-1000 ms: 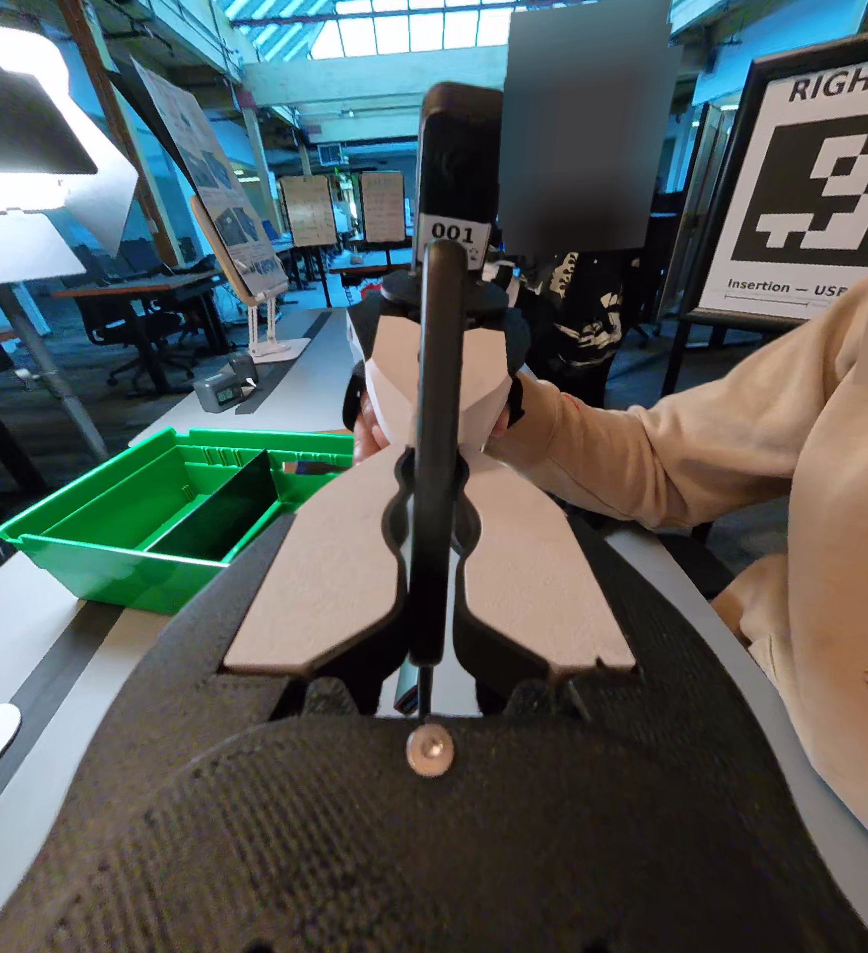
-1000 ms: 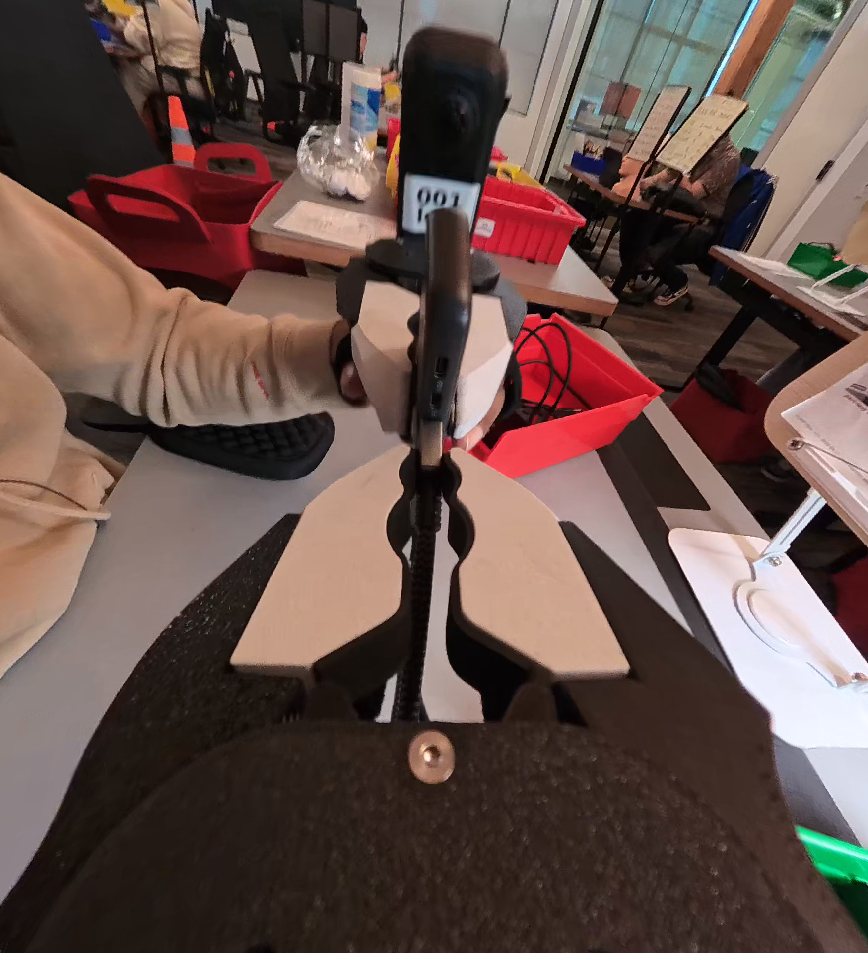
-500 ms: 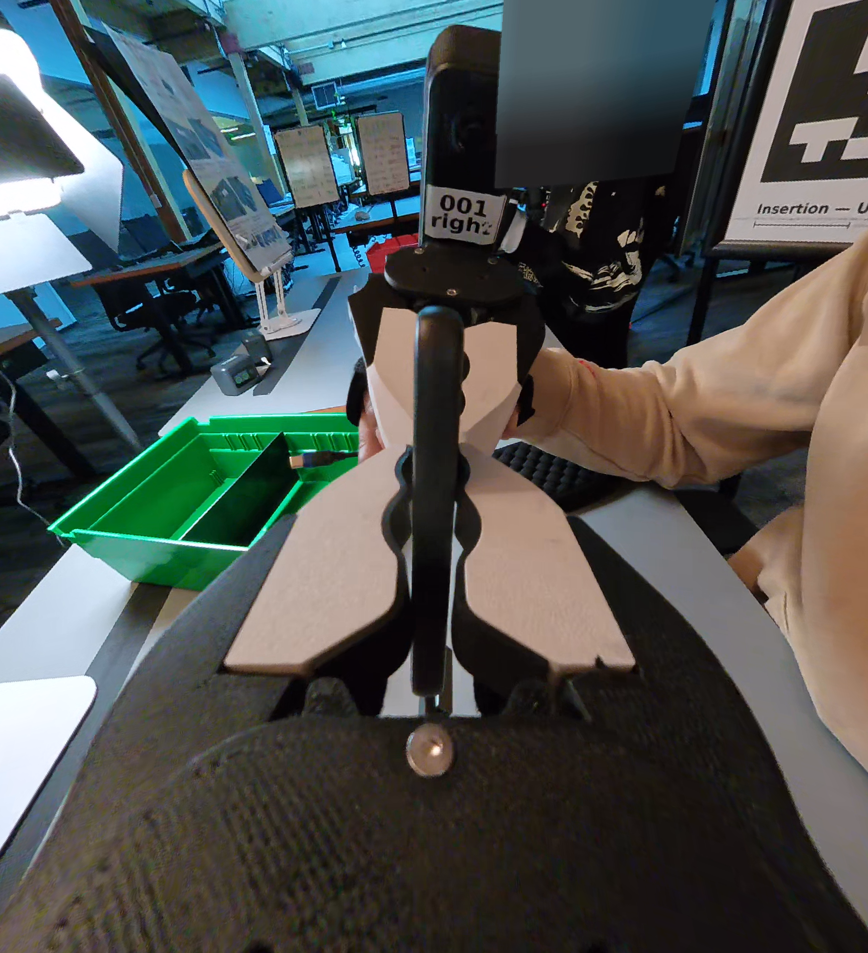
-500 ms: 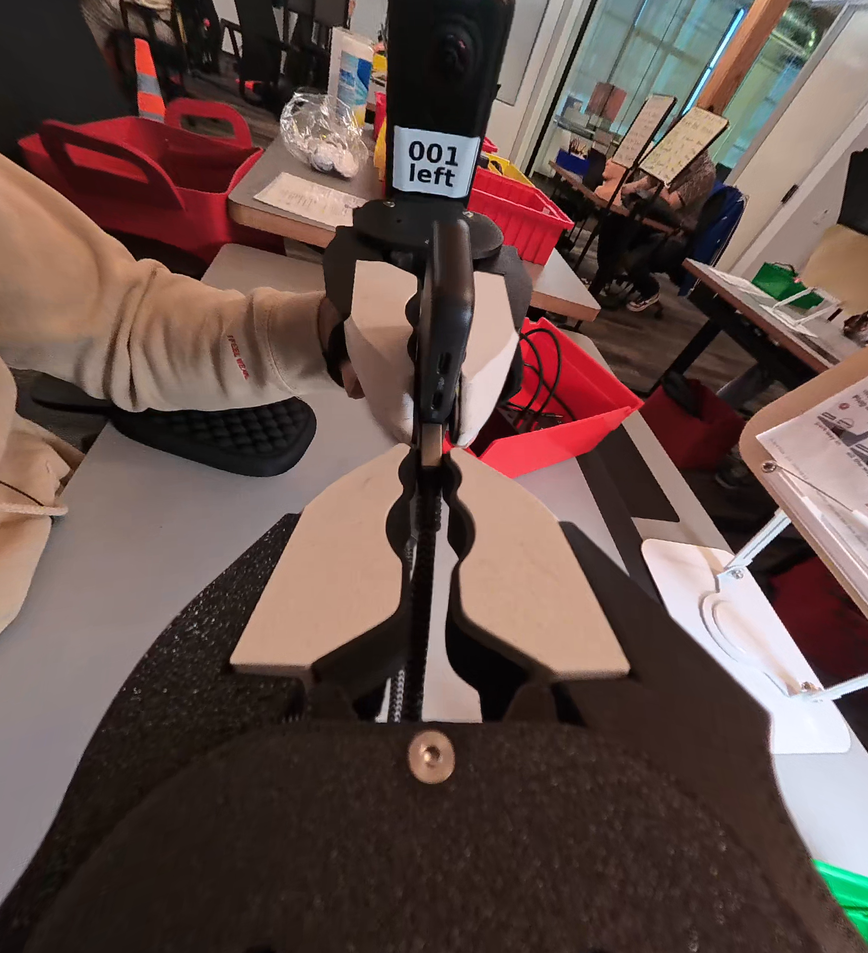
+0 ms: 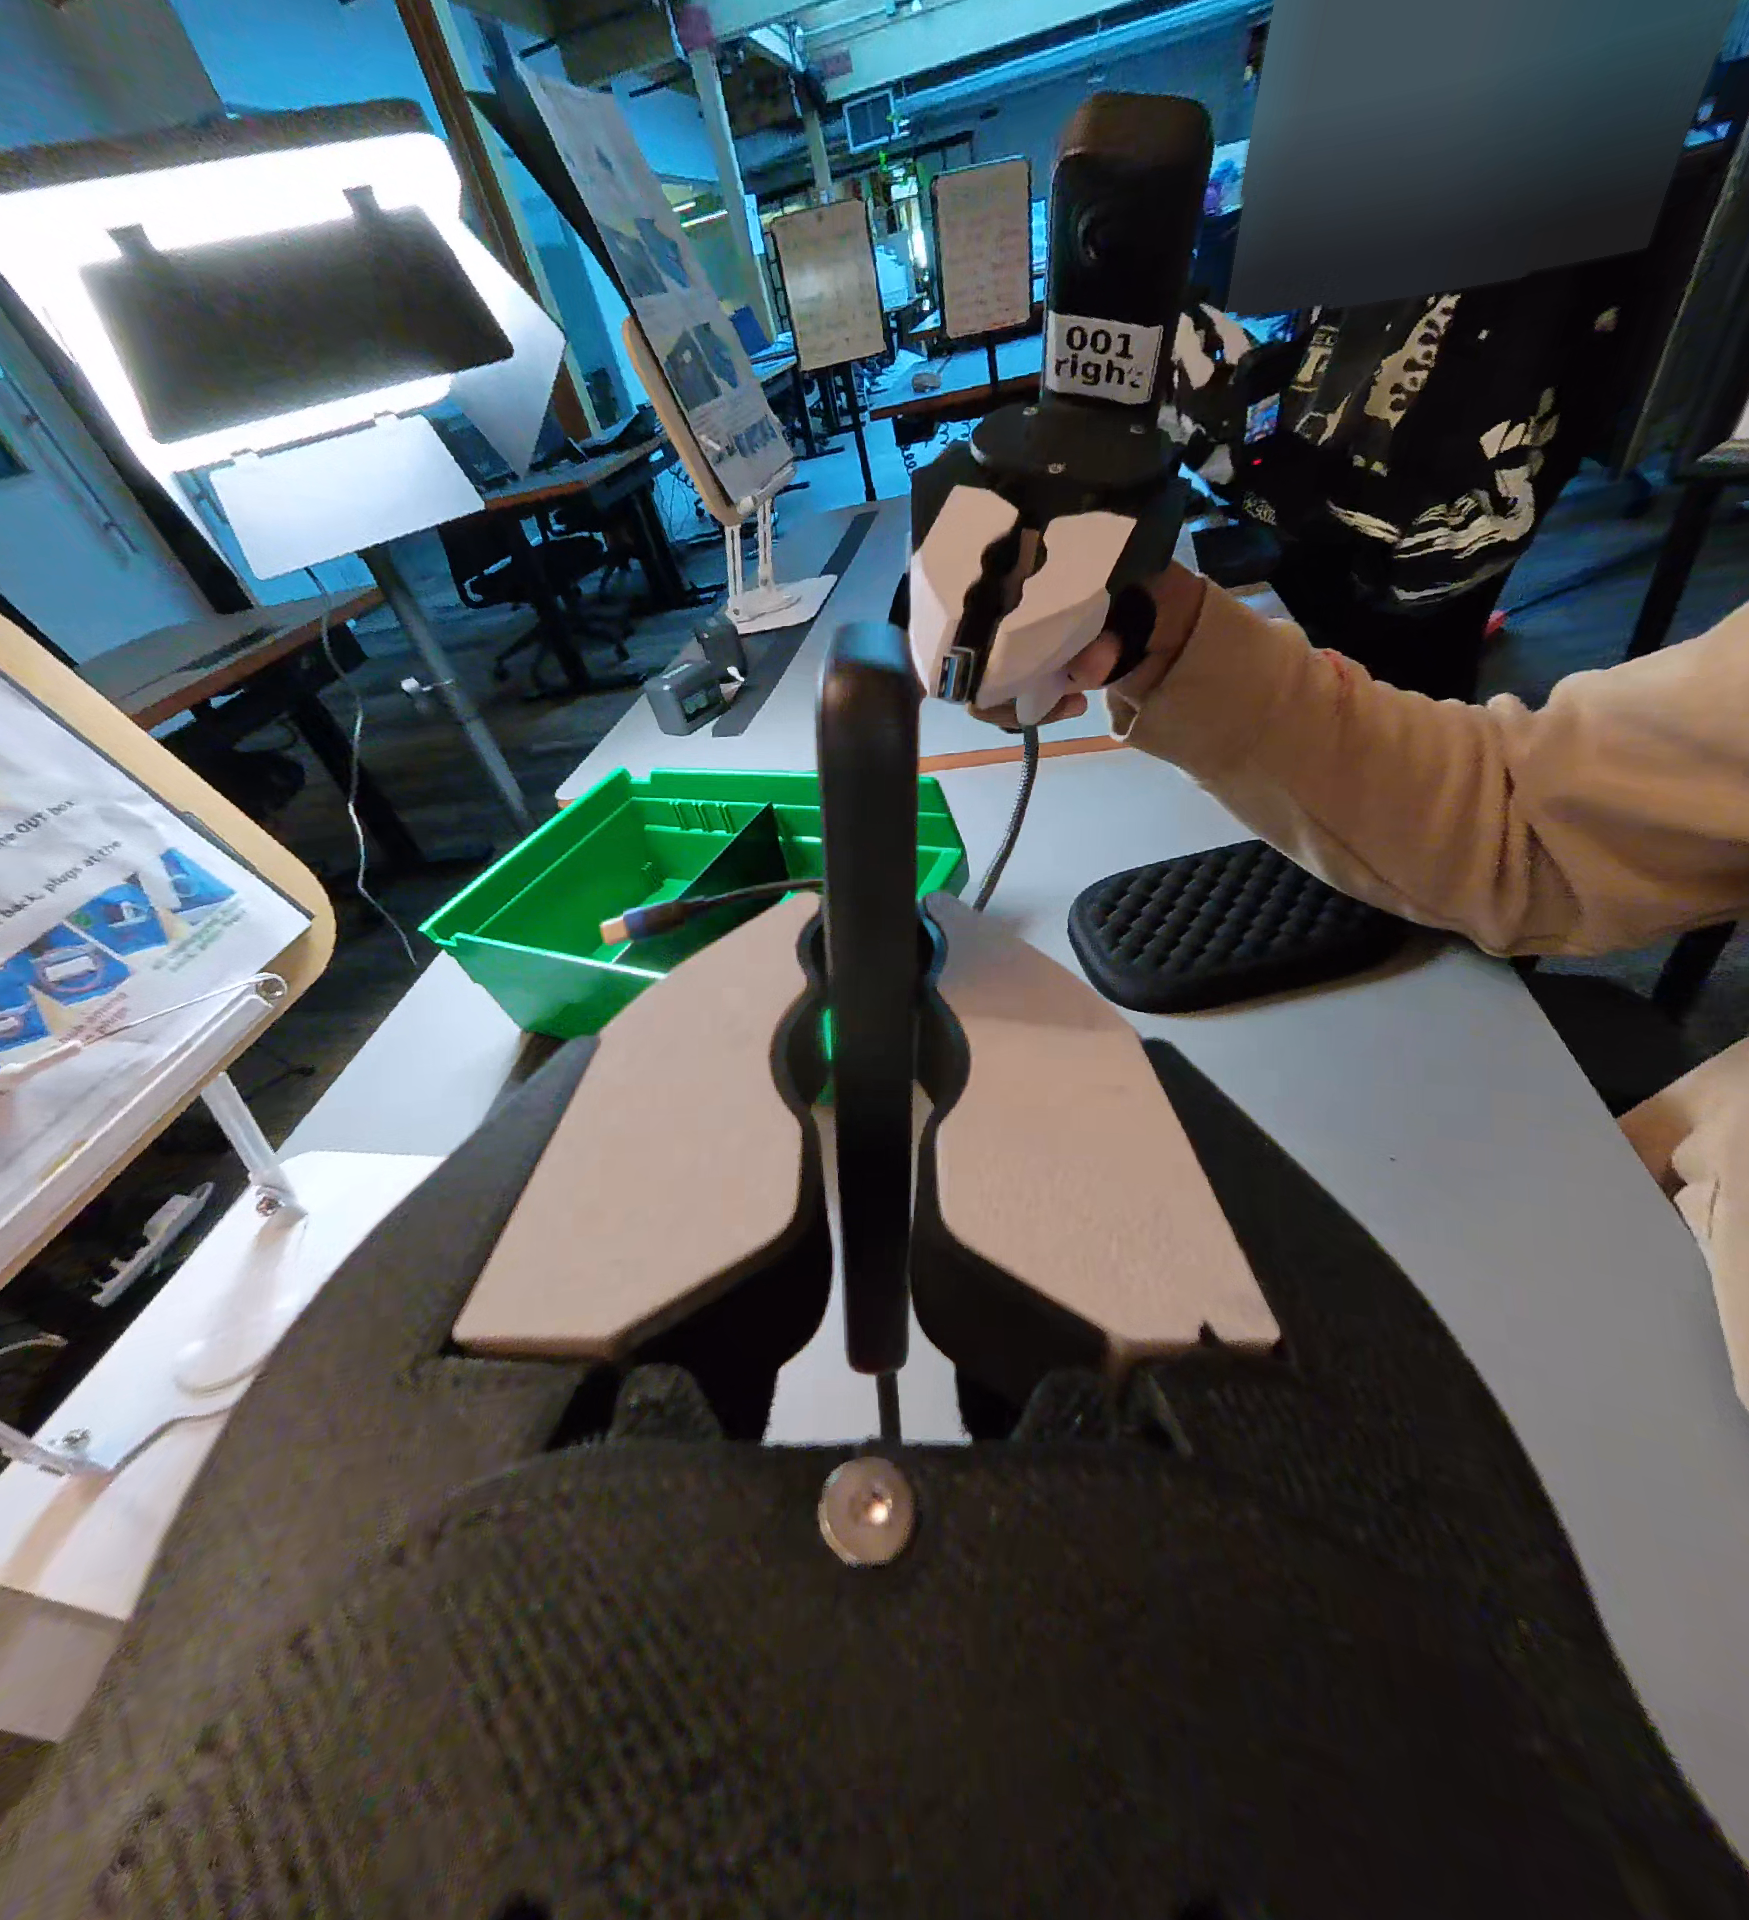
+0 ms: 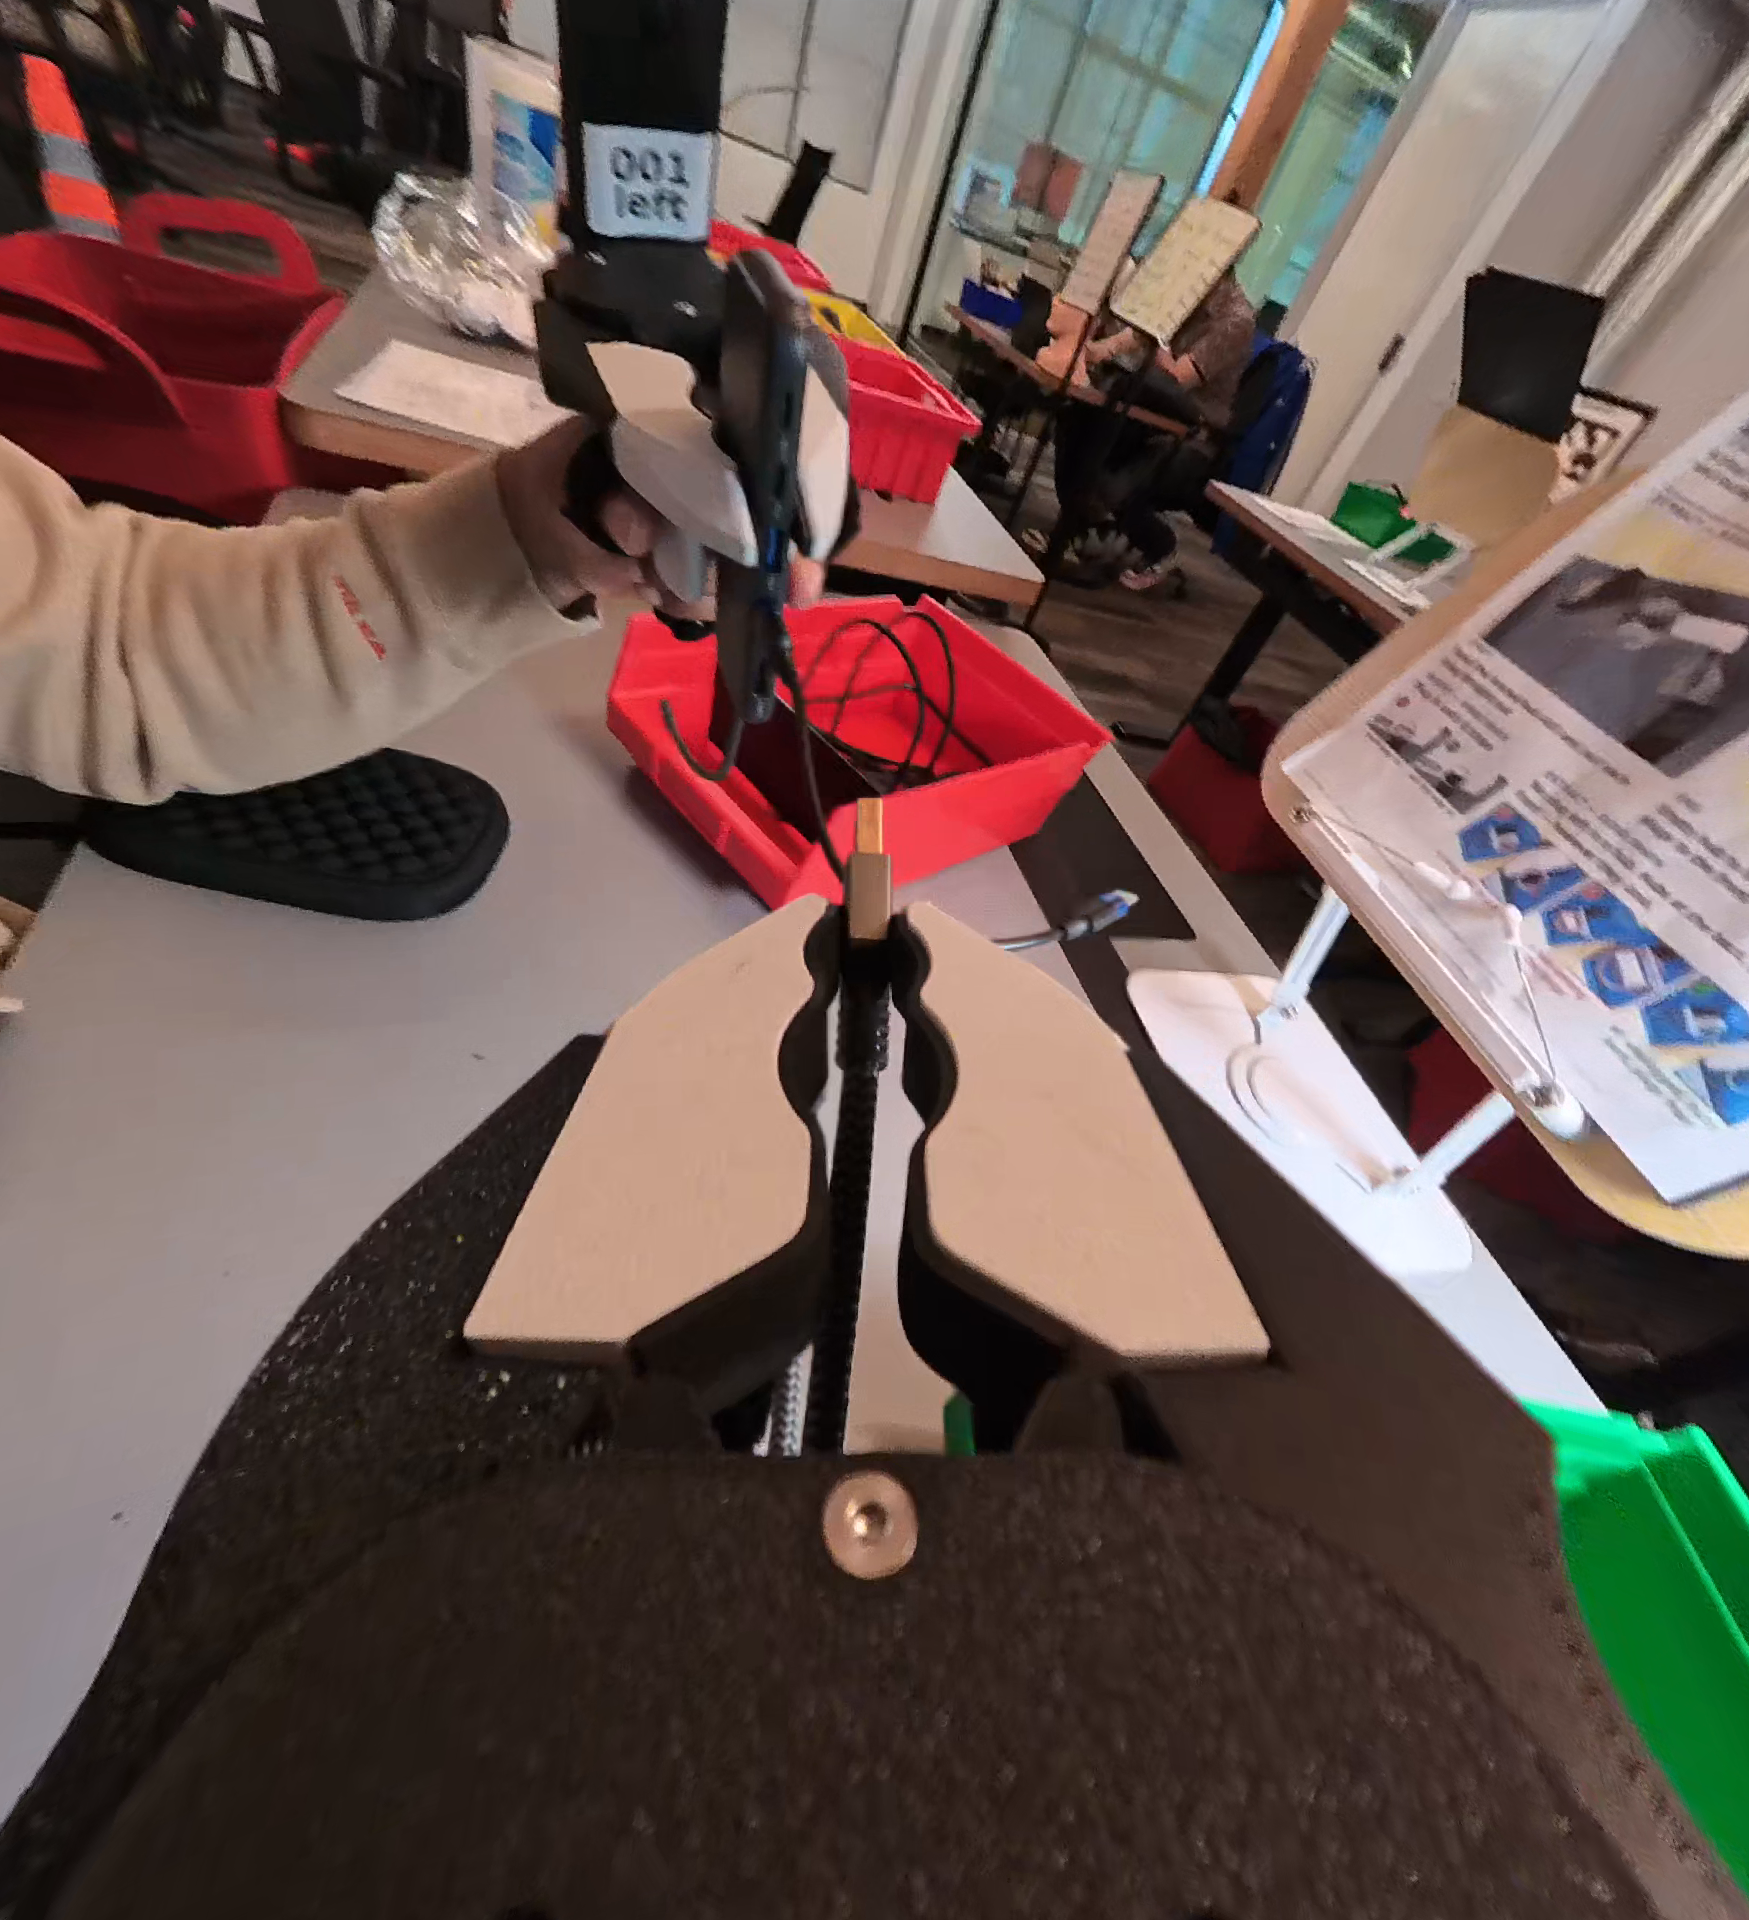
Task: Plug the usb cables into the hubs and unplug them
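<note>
We hold the left gripper point(image 5: 868, 940), fingers clamped on an upright black hub point(image 5: 868, 831), and the right gripper point(image 6: 868, 920), fingers clamped on a braided usb cable point(image 6: 854, 1143), apart above the bench point(image 6: 226, 1091).

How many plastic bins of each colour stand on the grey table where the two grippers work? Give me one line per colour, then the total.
Green plastic bin: 1
Red plastic bin: 1
Total: 2
</note>
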